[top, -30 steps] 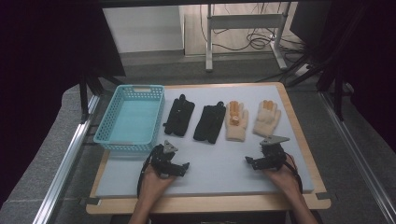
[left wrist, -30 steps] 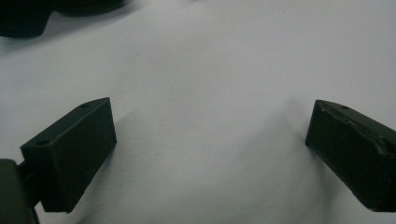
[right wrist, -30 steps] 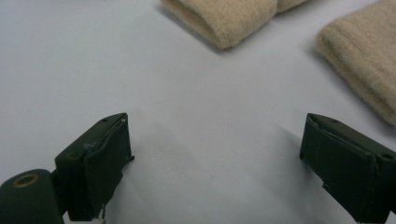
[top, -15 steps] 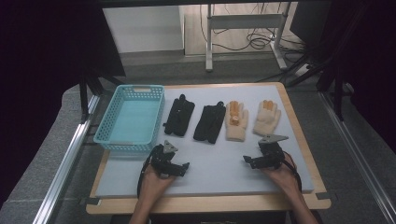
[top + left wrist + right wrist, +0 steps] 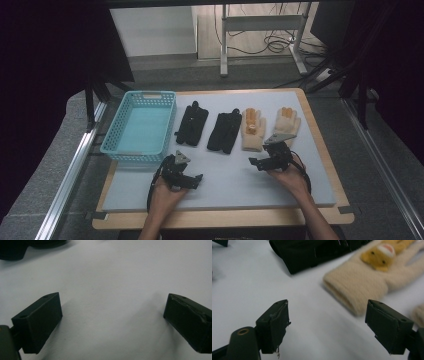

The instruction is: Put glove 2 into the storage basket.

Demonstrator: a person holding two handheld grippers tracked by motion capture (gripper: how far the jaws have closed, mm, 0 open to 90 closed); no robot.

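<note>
On the bench (image 5: 300,190), 4 gloves lie flat in a row, cuffs toward the person, likely so each cuff can be nipped from the near side. From 9 o'clock to 3 o'clock along the row they are a black glove (image 5: 192,123), a second black glove (image 5: 224,131), a cream glove (image 5: 252,129) with a yellow animal patch, and a second cream glove (image 5: 287,121). A light blue basket (image 5: 111,142) stands empty at 9 o'clock of the row, just beside the first black glove, probably as the place to drop them.

The right tongs (image 5: 256,162) hover at 6 o'clock of the patched cream glove, near its cuff but not touching. In the right gripper view these tongs (image 5: 325,322) stand apart with only bare bench between them, though they have just been closing a little; the cream cuff (image 5: 352,293) lies just ahead at 1 o'clock, and a black cuff (image 5: 299,257) at 11 o'clock. This looks like an approach to that cuff.

The left tongs (image 5: 192,179) rest low at 6 o'clock of the basket's near right corner. In the left gripper view they (image 5: 112,320) are wide apart over bare bench, seemingly waiting.
</note>
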